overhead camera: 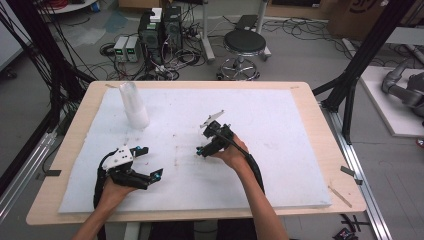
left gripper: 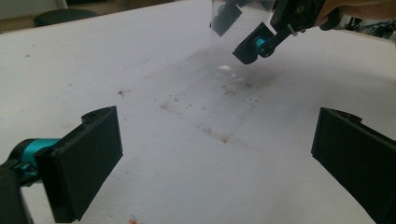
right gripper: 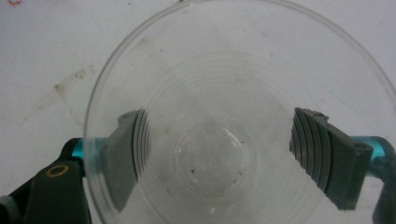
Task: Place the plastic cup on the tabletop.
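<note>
a pale wooden table [overhead camera: 320,165] carries a white foam mat [overhead camera: 280,150], seen from above. a person's two forearms reach in from the near edge, each hand holding a black two-jaw gripper with teal accents.

the right gripper [overhead camera: 206,148] hangs near the middle of the mat, pointing downward. its own camera looks straight down into a clear plastic cup [right gripper: 219,140] standing upright on the mat, mouth up. the cup sits between the two ribbed black jaws, which are spread apart at its sides; whether the pads touch its wall cannot be told. from the left gripper view the cup [left gripper: 233,42] is faint and see-through, standing on a stained patch of mat below the right gripper [left gripper: 236,35].

the left gripper [overhead camera: 150,162] rests low near the near left corner of the mat, jaws released and wide apart with nothing between them.

a stack of clear cups [overhead camera: 134,104] stands upright toward the far left corner of the mat, well apart from both grippers.
</note>
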The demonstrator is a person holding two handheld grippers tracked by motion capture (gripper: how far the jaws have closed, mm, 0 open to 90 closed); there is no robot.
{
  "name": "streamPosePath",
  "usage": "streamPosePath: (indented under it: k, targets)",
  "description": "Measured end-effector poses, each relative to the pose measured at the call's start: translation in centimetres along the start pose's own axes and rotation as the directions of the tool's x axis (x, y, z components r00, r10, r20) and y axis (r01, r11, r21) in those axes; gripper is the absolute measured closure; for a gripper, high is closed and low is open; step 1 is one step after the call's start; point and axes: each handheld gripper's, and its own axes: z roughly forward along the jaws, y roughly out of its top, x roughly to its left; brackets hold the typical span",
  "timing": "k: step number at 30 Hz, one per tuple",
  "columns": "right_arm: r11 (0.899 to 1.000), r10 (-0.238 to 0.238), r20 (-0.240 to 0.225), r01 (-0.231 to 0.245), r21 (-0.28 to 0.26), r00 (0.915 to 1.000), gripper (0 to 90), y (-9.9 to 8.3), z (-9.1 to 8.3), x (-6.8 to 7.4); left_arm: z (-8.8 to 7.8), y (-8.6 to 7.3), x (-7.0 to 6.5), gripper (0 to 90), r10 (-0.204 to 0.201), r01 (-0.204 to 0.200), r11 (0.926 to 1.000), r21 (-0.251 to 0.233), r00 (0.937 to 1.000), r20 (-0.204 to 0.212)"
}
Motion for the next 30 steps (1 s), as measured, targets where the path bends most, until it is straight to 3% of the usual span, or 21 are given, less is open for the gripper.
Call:
streamPosePath:
  k: [11, 17, 20, 26, 30]
  targets:
    - [0.998, 0.032, 0.008, -0.032, -0.046, 0.9994, 18.4, -1.4, -1.0, -0.1, 0.0, 0.0, 0.0, 1.8, 0.001, -0.001, 1.0, 0.0, 1.0, -0.001]
    - [0.991, 0.061, 0.018, -0.058, -0.122, 0.998, 18.0, -3.5, -2.9, 0.1, 0.0, 0.0, 0.0, 1.8, -0.006, 0.006, 1.0, -0.003, 1.0, -0.002]
    - [0.978, 0.084, 0.02, -0.078, -0.195, 0.9963, 18.0, -5.1, -4.2, 0.1, 0.0, 0.0, 0.1, 1.7, -0.017, 0.017, 0.9998, -0.007, 0.9998, -0.012]
    - [0.94, 0.136, 0.036, -0.117, -0.321, 0.99, 18.0, -8.6, -6.3, -0.5, 0.0, 0.0, 0.1, 1.8, -0.018, 0.018, 0.9998, -0.006, 0.9996, -0.02]
    - [0.919, 0.143, 0.088, -0.099, -0.381, 0.9859, 18.0, -10.5, -7.3, -0.7, -0.1, 0.0, 0.1, 1.8, -0.022, 0.021, 0.9997, -0.011, 0.9995, -0.022]
